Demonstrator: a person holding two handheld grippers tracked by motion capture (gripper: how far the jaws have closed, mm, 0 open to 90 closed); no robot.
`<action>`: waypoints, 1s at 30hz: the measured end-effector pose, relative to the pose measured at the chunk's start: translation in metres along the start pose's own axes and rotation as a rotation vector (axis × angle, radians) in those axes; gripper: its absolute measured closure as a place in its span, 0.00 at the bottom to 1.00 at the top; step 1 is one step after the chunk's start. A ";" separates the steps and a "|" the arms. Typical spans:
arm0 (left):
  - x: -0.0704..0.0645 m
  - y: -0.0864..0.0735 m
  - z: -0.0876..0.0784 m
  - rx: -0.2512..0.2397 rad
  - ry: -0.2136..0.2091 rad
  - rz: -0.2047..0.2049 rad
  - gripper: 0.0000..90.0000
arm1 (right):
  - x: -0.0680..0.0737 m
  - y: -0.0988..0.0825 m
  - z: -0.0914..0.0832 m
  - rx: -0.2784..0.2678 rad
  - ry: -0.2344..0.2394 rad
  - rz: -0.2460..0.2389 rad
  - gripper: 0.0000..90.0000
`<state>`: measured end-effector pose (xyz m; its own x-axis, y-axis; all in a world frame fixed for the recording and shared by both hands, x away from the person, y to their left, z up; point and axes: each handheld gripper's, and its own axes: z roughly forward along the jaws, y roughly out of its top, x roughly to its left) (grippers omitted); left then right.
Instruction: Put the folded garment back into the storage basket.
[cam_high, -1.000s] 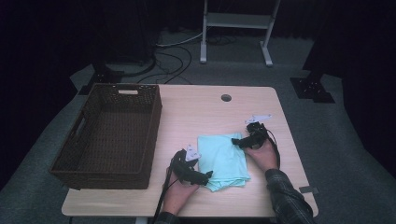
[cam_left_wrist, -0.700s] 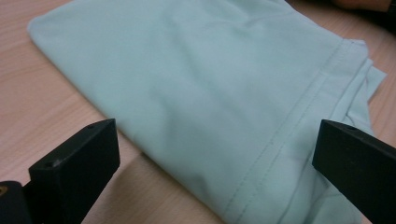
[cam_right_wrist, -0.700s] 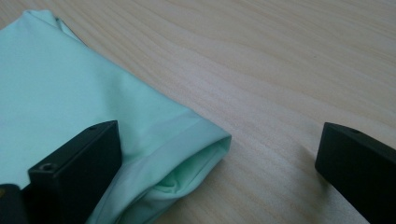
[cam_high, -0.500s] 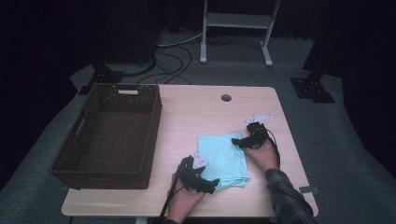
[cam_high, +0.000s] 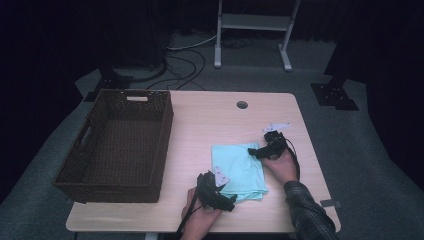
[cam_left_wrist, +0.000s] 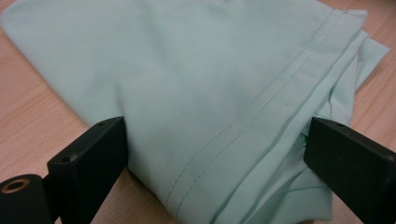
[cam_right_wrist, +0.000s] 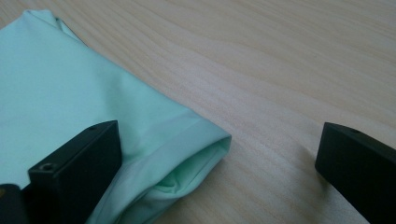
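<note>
At the far left of the worktop (cam_high: 200, 125) sits the wicker basket (cam_high: 117, 145), well apart from your hands, with nothing visible inside it. To its right, toward the near edge, lies the folded mint-green cloth (cam_high: 239, 170), flat on the wood.

Your left gripper (cam_high: 227, 200) is at the cloth's near corner. In the left gripper view the stitched hem corner (cam_left_wrist: 224, 140) runs in between the jaws, which stand wide on either side of it; they have just been closing a little, yet the pads do not look to be pressing the fabric, so nothing is gripped. The corner points straight back at you between the jaws, and the hem's long line runs up and away to the right.

Your right gripper (cam_high: 256, 151) is at the cloth's far right corner. Its jaws are also wide apart: one rests over the fabric, the other stands off on bare wood, with the rolled fold (cam_right_wrist: 196, 158) just inside the gap and much of the opening empty.

The left gripper looks better placed, I'd judge. Shift the right one toward the cloth before closing, so the fold sits centred.
</note>
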<state>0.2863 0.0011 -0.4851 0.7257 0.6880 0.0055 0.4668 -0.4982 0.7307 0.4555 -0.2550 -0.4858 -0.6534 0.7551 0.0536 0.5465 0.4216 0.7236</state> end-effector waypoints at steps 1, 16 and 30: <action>0.000 0.000 0.000 -0.001 0.001 0.002 0.06 | 0.000 0.000 0.000 0.000 0.000 -0.001 0.00; 0.003 -0.006 -0.009 -0.052 0.033 -0.029 0.41 | 0.000 0.000 0.000 0.001 0.001 -0.005 0.00; 0.006 -0.007 -0.011 -0.069 0.038 -0.050 0.76 | -0.005 -0.002 -0.003 -0.017 0.031 0.039 0.00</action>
<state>0.2818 0.0151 -0.4829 0.6822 0.7311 -0.0071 0.4649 -0.4262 0.7760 0.4561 -0.2608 -0.4851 -0.6476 0.7549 0.1034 0.5634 0.3830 0.7320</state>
